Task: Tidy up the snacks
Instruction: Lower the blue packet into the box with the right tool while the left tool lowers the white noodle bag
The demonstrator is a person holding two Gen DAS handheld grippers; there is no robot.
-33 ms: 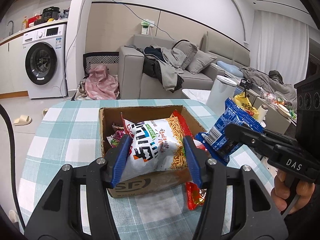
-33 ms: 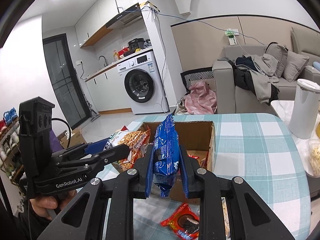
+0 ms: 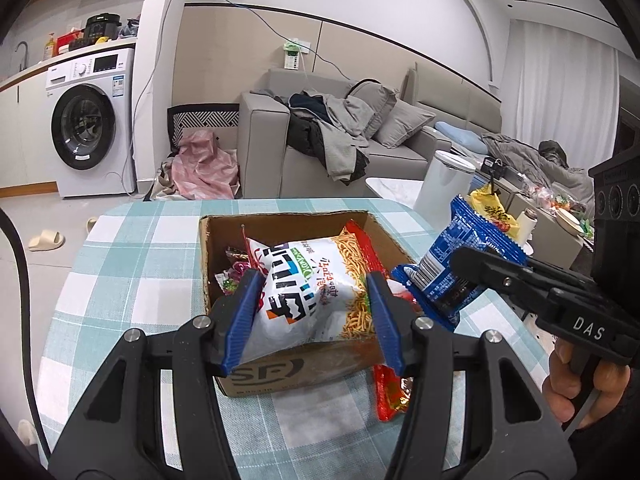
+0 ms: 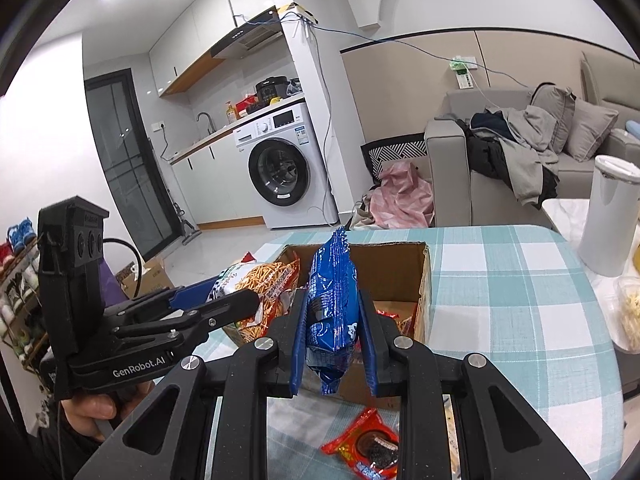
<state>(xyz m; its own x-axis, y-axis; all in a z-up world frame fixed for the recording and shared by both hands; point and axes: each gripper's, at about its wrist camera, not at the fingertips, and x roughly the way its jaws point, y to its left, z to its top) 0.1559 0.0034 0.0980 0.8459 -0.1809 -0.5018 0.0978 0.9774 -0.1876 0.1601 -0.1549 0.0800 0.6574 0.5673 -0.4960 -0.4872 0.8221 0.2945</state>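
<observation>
An open cardboard box stands on the checked table. My left gripper is shut on a white and orange noodle-snack bag, held over the box's near edge. My right gripper is shut on a blue snack packet, held upright over the box. The right gripper and blue packet also show in the left wrist view, right of the box. The left gripper and its bag show at left in the right wrist view. Small wrapped snacks lie inside the box.
A red cookie packet lies on the table in front of the box; it also shows in the left wrist view. A white bin stands beyond the table's right side. A clear container sits at the right edge.
</observation>
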